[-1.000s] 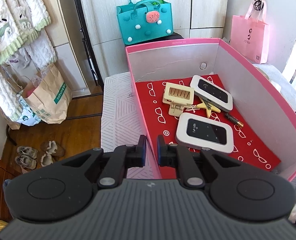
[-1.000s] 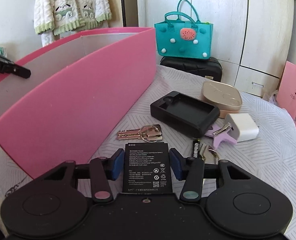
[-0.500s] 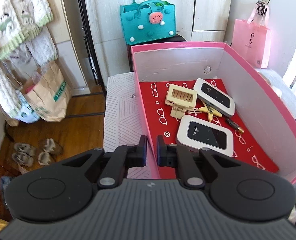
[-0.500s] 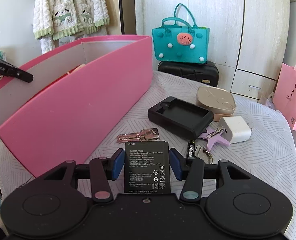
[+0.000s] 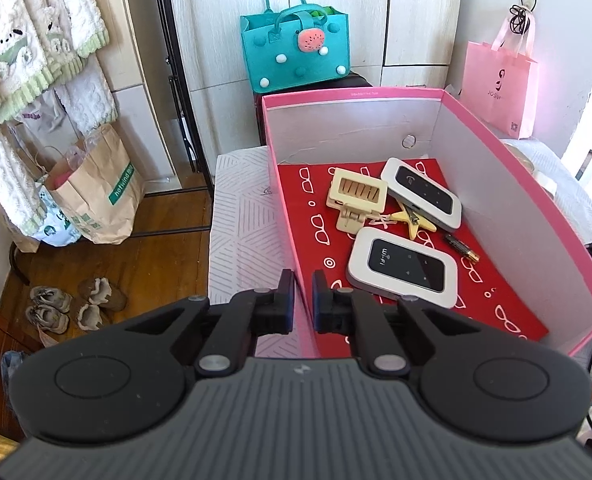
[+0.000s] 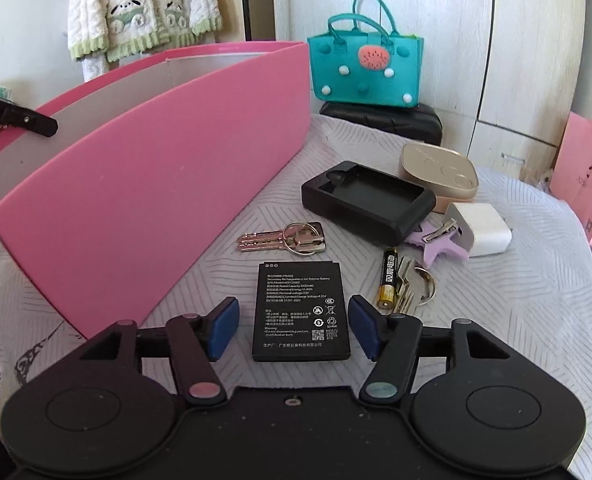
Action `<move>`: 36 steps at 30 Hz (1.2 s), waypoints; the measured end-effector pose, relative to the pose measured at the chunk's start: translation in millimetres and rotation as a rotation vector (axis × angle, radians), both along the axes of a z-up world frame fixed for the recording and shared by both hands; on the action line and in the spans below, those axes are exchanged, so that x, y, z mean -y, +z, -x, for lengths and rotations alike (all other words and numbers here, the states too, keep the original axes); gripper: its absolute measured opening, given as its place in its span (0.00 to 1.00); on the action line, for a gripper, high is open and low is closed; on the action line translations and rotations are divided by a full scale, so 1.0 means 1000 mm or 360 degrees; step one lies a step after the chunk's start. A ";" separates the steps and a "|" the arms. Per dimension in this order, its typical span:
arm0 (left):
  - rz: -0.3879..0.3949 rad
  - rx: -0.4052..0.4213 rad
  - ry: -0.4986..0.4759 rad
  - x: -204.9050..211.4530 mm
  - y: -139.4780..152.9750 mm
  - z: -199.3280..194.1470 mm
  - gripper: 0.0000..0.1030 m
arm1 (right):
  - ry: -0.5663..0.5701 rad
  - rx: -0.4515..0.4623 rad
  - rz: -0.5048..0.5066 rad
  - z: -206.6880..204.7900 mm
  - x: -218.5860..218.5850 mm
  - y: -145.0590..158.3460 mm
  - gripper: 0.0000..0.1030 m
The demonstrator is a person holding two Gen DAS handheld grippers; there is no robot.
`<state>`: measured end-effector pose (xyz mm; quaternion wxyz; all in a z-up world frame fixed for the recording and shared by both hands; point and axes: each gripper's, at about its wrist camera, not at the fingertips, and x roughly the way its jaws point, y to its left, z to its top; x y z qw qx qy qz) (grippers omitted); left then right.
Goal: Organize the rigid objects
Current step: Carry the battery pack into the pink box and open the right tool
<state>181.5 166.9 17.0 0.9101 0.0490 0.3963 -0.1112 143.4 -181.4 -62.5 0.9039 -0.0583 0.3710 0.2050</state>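
Note:
A flat black phone battery lies on the striped cloth between the jaws of my right gripper. Those jaws are opening, and both blue pads stand clear of its sides. My left gripper is shut on the left wall of the pink box, one finger inside and one outside. On the box's red floor lie two white Wi-Fi routers, a beige clip, a yellow star clip and an AA battery. In the right wrist view the box's pink outer wall rises on the left.
Beyond the phone battery lie a key bunch, a black charger cradle, a gold case, a white plug, a purple star clip, an AA cell and more keys. A teal bag stands behind.
My right gripper's pads, closed on the phone battery before, have spread apart and the battery now rests on the cloth. The left gripper has stayed clamped on the box wall.

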 end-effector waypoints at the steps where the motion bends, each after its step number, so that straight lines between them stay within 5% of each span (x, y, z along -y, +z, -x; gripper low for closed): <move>1: 0.0000 -0.0001 0.0002 0.000 0.000 0.000 0.08 | 0.0015 -0.0004 -0.0005 -0.003 0.000 0.000 0.68; 4: -0.0006 0.0006 0.0011 0.000 0.000 0.000 0.08 | 0.0008 -0.0001 -0.0005 -0.008 0.000 0.000 0.67; 6: 0.0005 0.0004 0.0035 0.000 0.001 0.001 0.08 | -0.0006 0.0017 -0.0006 -0.007 0.001 0.001 0.52; 13: -0.0045 0.0063 0.0027 0.004 0.009 0.007 0.06 | -0.0085 0.0096 -0.0054 0.004 0.009 0.012 0.52; 26: 0.0005 0.0052 0.0034 0.001 0.008 0.008 0.05 | 0.0042 0.0443 -0.0194 0.006 -0.004 0.112 0.53; 30: 0.0054 0.0069 0.0041 -0.003 0.006 0.010 0.05 | 0.0221 0.0354 -0.0310 -0.005 -0.032 0.131 0.53; 36: 0.0146 0.0064 0.0054 -0.009 0.005 0.007 0.05 | 0.0588 -0.0040 -0.0407 -0.031 -0.098 0.114 0.53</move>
